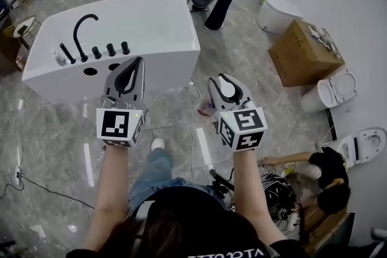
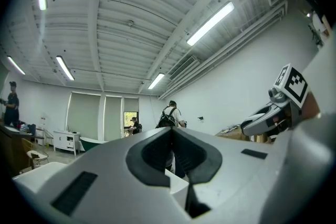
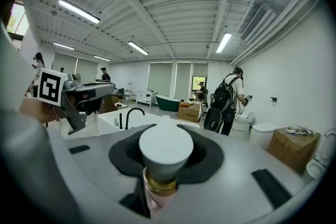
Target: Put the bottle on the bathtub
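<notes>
The left tool (image 1: 138,61) is held with its jaws pressed together, and nothing is seen between them in the left gripper view. Just beside it, the right tool (image 1: 224,83) is closed on the bottle (image 3: 165,150), which is pinched below its white cap; a gold collar and a pink body are seen under the cap. In the head view the bottle is carried above the grey marble floor (image 1: 54,130), short of the bathtub's near right corner and clear of it. At the right, a crouching person (image 1: 326,171) is seen on the floor.

The white bathtub (image 1: 151,21) lies ahead of both tools. A black faucet (image 1: 81,30) and a row of black knobs (image 1: 110,49) are mounted along its near left rim. Further right, a cardboard box (image 1: 302,52) and a white toilet (image 1: 279,12) are set near the wall.
</notes>
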`<state>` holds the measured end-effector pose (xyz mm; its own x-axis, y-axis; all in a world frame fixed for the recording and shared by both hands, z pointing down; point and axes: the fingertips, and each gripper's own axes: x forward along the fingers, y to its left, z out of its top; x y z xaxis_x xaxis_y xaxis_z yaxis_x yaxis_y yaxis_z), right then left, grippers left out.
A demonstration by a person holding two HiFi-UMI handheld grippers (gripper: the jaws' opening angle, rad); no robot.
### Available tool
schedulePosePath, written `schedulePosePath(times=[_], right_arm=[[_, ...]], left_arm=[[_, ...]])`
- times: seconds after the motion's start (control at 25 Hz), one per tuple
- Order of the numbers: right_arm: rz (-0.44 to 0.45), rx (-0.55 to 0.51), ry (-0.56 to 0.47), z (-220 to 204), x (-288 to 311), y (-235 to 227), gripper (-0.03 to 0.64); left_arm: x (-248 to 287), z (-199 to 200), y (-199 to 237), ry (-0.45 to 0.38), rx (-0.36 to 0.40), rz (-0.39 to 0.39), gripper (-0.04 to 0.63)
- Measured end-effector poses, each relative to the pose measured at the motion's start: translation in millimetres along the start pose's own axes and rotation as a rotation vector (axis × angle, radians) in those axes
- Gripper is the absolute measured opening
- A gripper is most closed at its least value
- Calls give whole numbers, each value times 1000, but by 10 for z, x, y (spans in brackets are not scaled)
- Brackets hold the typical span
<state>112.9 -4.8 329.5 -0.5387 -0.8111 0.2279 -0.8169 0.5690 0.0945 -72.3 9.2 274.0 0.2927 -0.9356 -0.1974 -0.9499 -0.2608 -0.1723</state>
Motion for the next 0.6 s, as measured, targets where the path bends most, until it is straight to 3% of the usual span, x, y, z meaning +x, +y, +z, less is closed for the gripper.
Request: schedulePosePath(times=[0.2,0.6], right_arm=[[-18,7,25,170,850,-215,126],[-53,16,78,293,2282,-692,126]], left_arm=[[713,-208,558,2,-21,-15,9],[1925,-740,1266,37,-51,-69,9]])
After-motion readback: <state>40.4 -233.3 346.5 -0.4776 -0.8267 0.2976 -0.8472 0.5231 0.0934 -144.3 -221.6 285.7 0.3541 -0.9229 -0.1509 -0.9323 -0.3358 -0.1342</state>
